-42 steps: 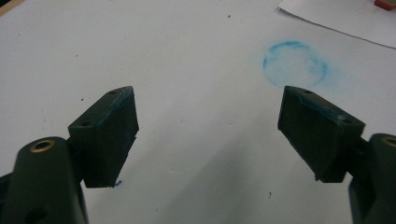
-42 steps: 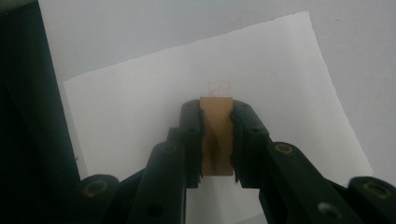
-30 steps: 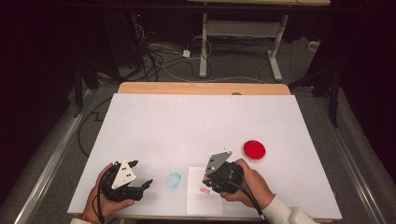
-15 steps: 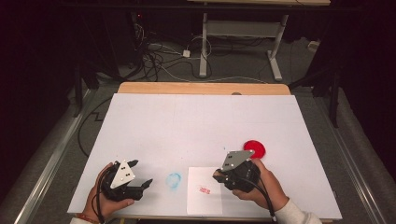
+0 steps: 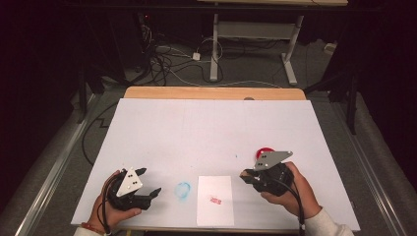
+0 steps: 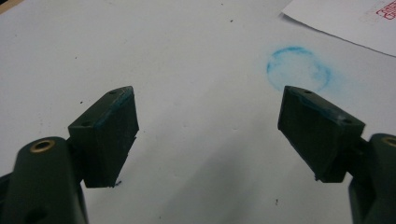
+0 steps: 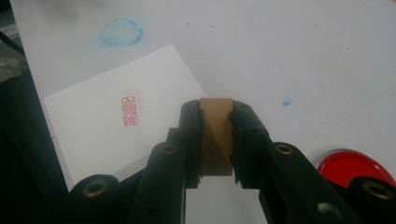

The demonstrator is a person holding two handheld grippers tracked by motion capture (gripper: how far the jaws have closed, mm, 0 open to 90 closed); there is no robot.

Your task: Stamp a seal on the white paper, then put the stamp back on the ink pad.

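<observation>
- Wooden stamp block (image 7: 216,135) is sitting pinched in the right hand-held gripper (image 7: 216,140); its printing face is pointing away, unseen.
- Red ink pad (image 5: 264,151) is lying half hidden behind that hand-held gripper's grey plate.
- Paper sheet (image 5: 215,199) is bearing a red imprint (image 5: 215,200), characters too small to read.
- Left hand-held gripper (image 6: 208,135) is resting with jaws spread, nothing between them, beside a blue ring smudge (image 6: 299,69) on the desk (image 5: 206,132).

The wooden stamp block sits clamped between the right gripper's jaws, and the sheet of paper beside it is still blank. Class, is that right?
Not quite. The wooden stamp block is clamped in the right gripper, but the sheet of paper is not blank: the right gripper view shows a red stamped mark printed on it.
</observation>
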